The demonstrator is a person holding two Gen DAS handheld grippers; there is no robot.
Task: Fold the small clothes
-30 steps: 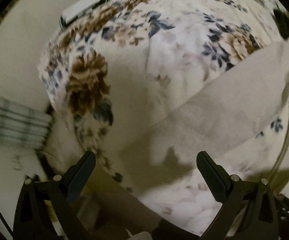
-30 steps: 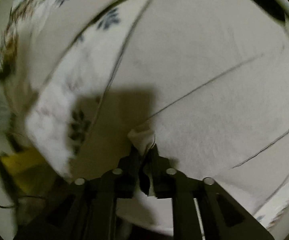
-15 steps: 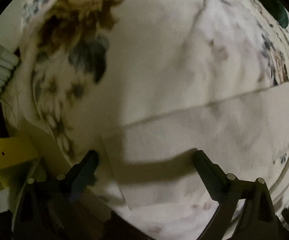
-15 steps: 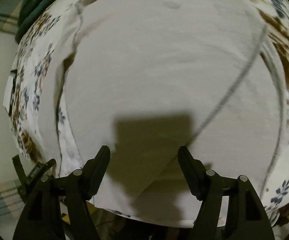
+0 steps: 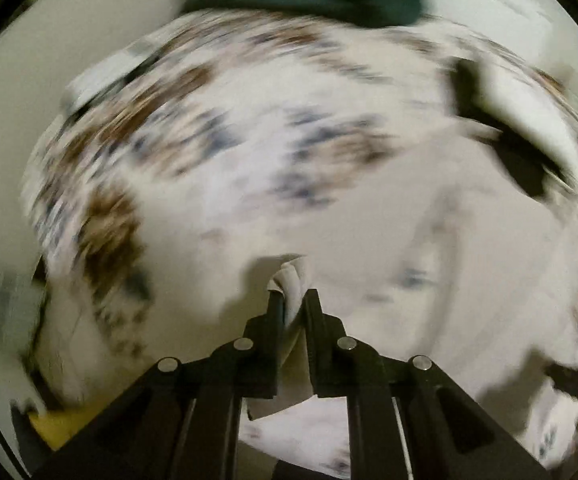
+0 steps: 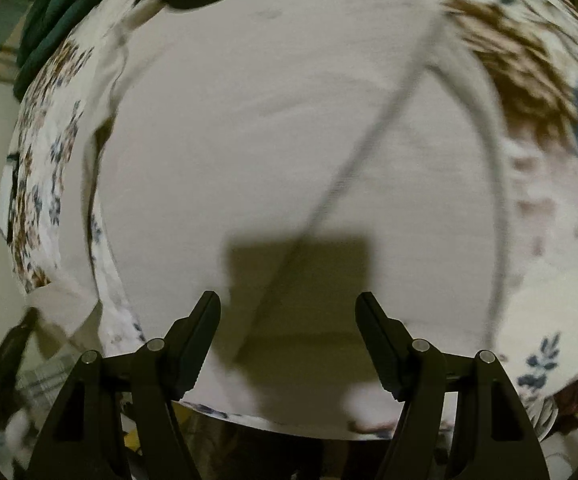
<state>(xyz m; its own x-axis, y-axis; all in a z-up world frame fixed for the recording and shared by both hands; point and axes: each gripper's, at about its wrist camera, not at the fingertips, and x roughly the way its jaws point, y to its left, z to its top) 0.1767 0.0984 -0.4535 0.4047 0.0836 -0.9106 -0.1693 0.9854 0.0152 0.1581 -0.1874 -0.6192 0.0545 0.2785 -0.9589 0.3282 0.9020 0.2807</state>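
Beige cloth (image 6: 289,140) lies flat on floral bedsheet (image 5: 249,140), fold unfinished: left gripper (image 5: 292,300) pinches its bunched edge at 6 o'clock, right gripper (image 6: 288,320) hovers spread, holding nothing, fold-over and flattening left.

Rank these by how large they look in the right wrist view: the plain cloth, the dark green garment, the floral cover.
1. Plain cloth, filling most of the view.
2. Floral cover, showing on both sides of it.
3. Dark green garment, a small patch at upper left.
The fisheye enlarges whatever lies near, so this ranks apparent size only.
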